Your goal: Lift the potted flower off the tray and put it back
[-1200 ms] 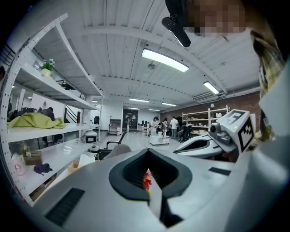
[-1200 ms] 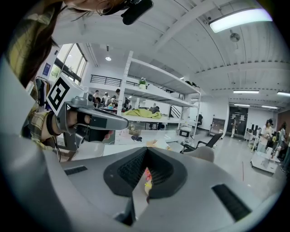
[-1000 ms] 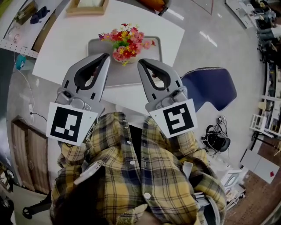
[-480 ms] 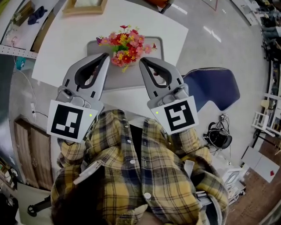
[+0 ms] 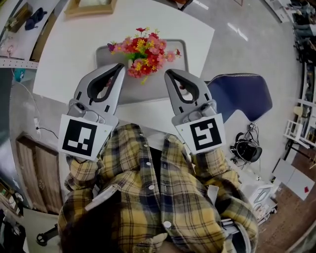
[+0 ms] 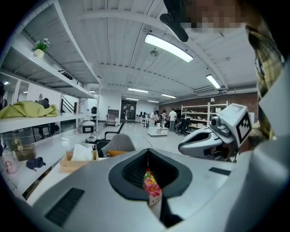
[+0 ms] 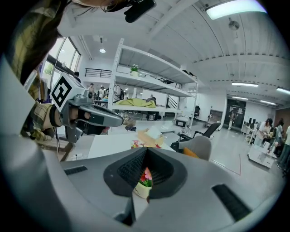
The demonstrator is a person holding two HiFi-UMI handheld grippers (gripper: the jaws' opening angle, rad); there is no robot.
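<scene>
The potted flower, a bunch of red, pink and yellow blooms, stands on the grey tray on the white table. My left gripper hangs just left of the flowers, shut and empty. On the other side of them my right gripper is also shut and empty. In the left gripper view the blooms show through the hollow behind the closed jaws. The right gripper view shows flowers and the cream pot the same way. Neither gripper touches the plant.
A wooden box sits at the table's far edge. A blue chair stands to the right of the table, with black headphones on the floor beyond it. A shelf with small items runs along the left.
Both grippers have sunk a little towards the table, and the right one has drifted to the right. Their jaws stay shut. The pot stays on the tray.
</scene>
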